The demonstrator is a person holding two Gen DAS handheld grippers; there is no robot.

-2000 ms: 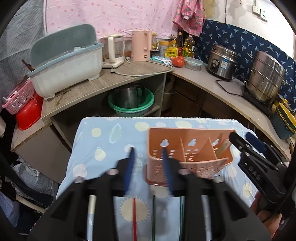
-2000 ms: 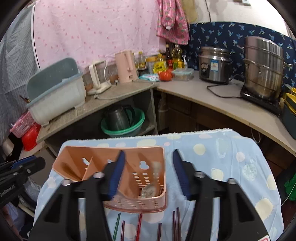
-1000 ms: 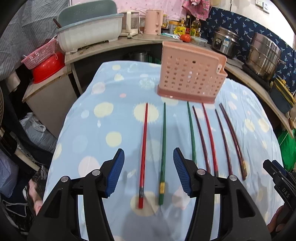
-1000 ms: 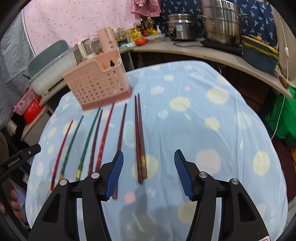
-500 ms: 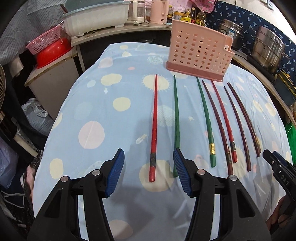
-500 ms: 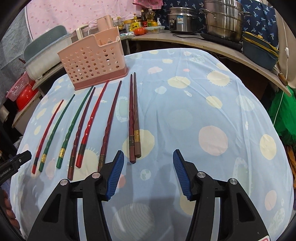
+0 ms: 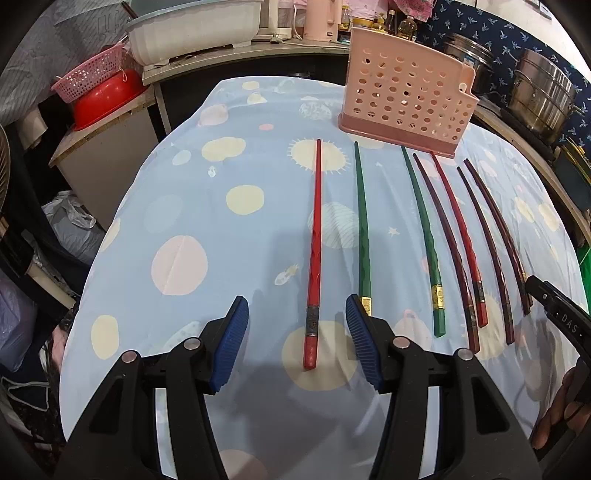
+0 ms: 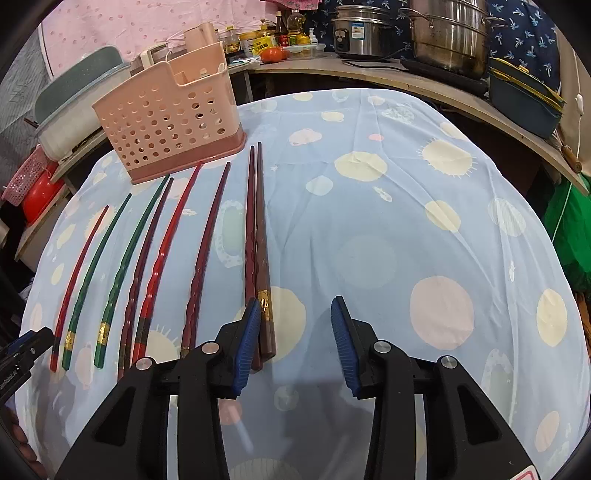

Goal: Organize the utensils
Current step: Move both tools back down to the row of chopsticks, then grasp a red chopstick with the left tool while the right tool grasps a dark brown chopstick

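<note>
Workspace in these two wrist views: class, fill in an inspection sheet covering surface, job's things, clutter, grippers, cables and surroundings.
Surface: blue spotted cloth covers the table.
Job's things: pink perforated holder stands upright at the far edge; eight chopsticks lie flat in a row before it, from the red chopstick to a touching dark pair.
Clutter: nothing seen on the cloth.
Grippers: left gripper open astride the red chopstick's thick end; right gripper closing, nothing between its jaws, dark pair just outside.
Cables: black cable on the counter.
Surroundings: steel pots, rice cooker, dish tub, red basin.
</note>
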